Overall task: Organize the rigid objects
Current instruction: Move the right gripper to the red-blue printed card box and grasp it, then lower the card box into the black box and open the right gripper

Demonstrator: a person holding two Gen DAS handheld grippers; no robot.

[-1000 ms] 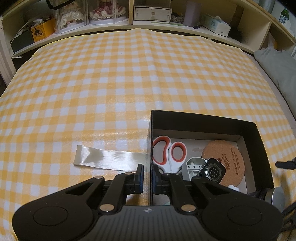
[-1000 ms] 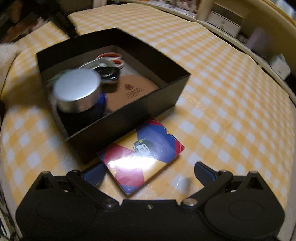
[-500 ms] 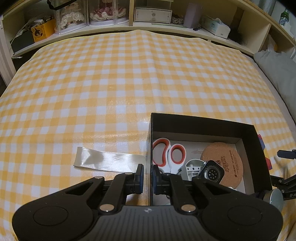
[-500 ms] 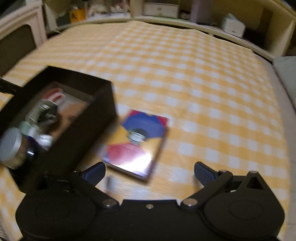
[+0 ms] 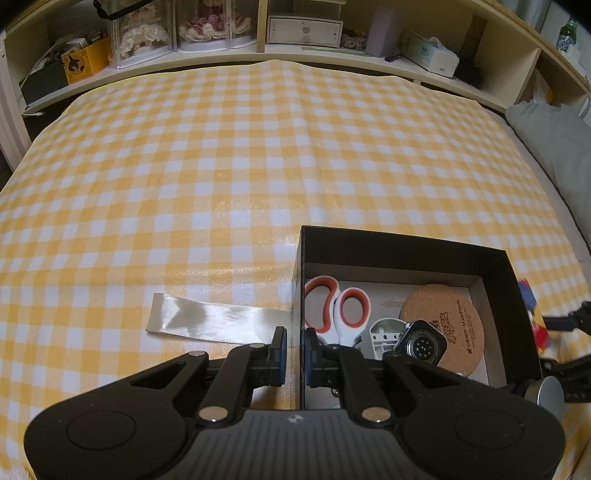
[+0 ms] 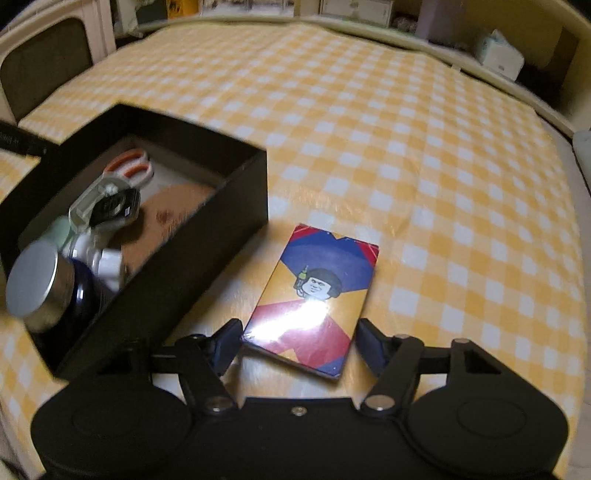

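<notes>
My left gripper (image 5: 295, 350) is shut on the left wall of the black box (image 5: 406, 242). The box holds orange-handled scissors (image 5: 332, 306), a cork coaster (image 5: 450, 325), a black round-faced part (image 5: 421, 345) and a silver-lidded jar (image 6: 33, 291). A colourful card pack (image 6: 314, 291) lies flat on the checked cloth, just right of the black box (image 6: 192, 127). My right gripper (image 6: 299, 343) straddles the pack's near end. Its jaws are closing, and the fingertips (image 6: 367, 339) stand just off the pack's sides.
A shiny ribbon strip (image 5: 214, 317) lies on the cloth left of the box. Shelves (image 5: 295, 29) with boxes and display cases run along the back. A grey pillow (image 5: 554, 136) lies at the right edge.
The right gripper has swung and rolled so that the card pack now lies lengthwise between its fingers, and its jaws have narrowed. The left gripper and the box have not moved.
</notes>
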